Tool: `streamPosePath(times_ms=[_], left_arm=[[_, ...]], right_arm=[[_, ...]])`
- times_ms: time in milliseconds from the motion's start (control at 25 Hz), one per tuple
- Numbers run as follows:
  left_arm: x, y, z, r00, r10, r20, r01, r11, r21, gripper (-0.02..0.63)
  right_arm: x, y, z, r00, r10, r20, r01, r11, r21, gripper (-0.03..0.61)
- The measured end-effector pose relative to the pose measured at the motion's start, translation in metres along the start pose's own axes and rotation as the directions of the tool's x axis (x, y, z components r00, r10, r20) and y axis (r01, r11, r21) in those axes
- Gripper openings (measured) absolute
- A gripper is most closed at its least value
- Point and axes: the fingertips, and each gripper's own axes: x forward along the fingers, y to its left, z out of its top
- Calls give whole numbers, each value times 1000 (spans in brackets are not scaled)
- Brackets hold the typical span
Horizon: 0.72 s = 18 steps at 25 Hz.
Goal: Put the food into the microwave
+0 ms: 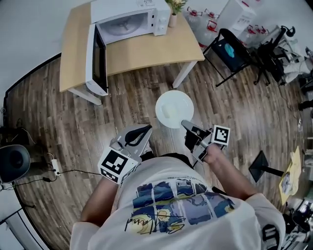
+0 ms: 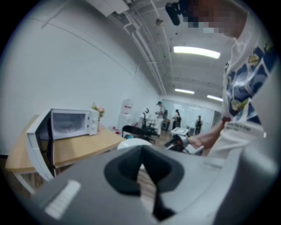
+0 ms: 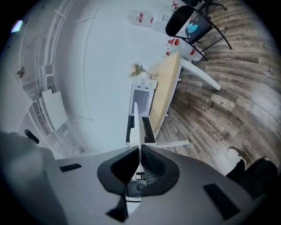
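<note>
The right gripper (image 1: pixel 189 127) pinches the white plate (image 1: pixel 174 108) by its rim, far from the open microwave (image 1: pixel 128 22) on the tabletop (image 1: pixel 146 51). The left gripper (image 1: pixel 143 131) is closed, empty. Held by one edge, the plate could tip and slip.

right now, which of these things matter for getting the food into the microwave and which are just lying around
For the job:
white plate, gripped at its rim by the right gripper
microwave, door open
table under it

Just lying about:
potted plant beside the microwave
black folding chair
left gripper, empty
</note>
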Motion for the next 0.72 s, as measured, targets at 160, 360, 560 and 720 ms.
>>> streamPosePath(times_ms=[160, 360, 560, 720], left_arm=[[-10, 39, -4, 1000, 18, -6, -18, 1000, 5, 8], [-18, 74, 6, 997, 69, 33, -68, 997, -39, 8], [-12, 108, 14, 991, 126, 48, -123, 990, -65, 8], [0, 142, 26, 982, 186, 37, -183, 980, -78, 8]], right_arm=[[45, 7, 22, 1000, 12, 17, -12, 1000, -3, 14], [88, 17, 51, 1000, 12, 21, -12, 1000, 7, 14], [130, 15, 86, 1000, 16, 8, -16, 1000, 14, 14], [172, 12, 124, 1000, 22, -10, -22, 1000, 18, 14]])
